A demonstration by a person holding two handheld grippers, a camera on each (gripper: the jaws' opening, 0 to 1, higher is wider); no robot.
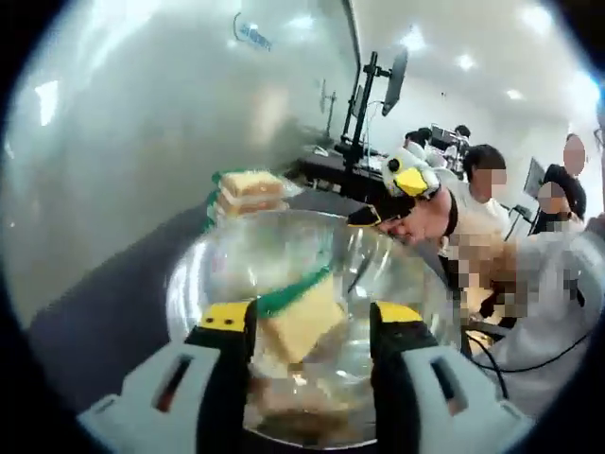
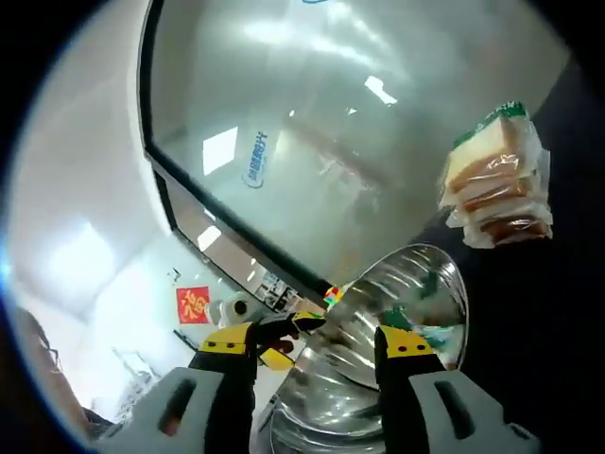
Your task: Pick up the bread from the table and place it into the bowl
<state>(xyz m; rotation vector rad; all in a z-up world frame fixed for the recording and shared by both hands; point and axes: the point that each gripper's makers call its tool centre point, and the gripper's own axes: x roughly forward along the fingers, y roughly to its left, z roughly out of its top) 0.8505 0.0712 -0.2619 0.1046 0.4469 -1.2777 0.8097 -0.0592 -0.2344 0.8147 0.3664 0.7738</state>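
The bread (image 1: 301, 326) is a pale yellow, square-cut slice in clear wrap, with a green strip along its upper edge. It sits tilted, one corner up, inside the rim of the bowl (image 1: 236, 255) and above other browner pieces lying blurred at the bottom. It stands between the jaws of the left tool (image 1: 312, 314). It is close against the left-hand jaw, and a gap of bare bowl shows between it and the right-hand jaw. The jaws are spread apart and not clamped on it. Whether the slice already rests on the pieces below cannot be told.

The bowl is shiny and reflective and stands on a dark counter (image 1: 113, 303). Just beyond its far rim is a stack of wrapped bread (image 1: 250, 192): several slices with browned edges in clear packs trimmed with green.

The right tool (image 1: 392, 200) shows past the bowl's far right edge in the left gripper view, held by a person in a light top (image 1: 558, 284). In the right gripper view its yellow-tipped jaws are apart with nothing between them. The bowl's rim and ribbed wall lie just ahead of them.

A frosted glass wall (image 2: 331, 123) runs behind the counter. A red sign (image 2: 193, 305) hangs on a white wall farther off.
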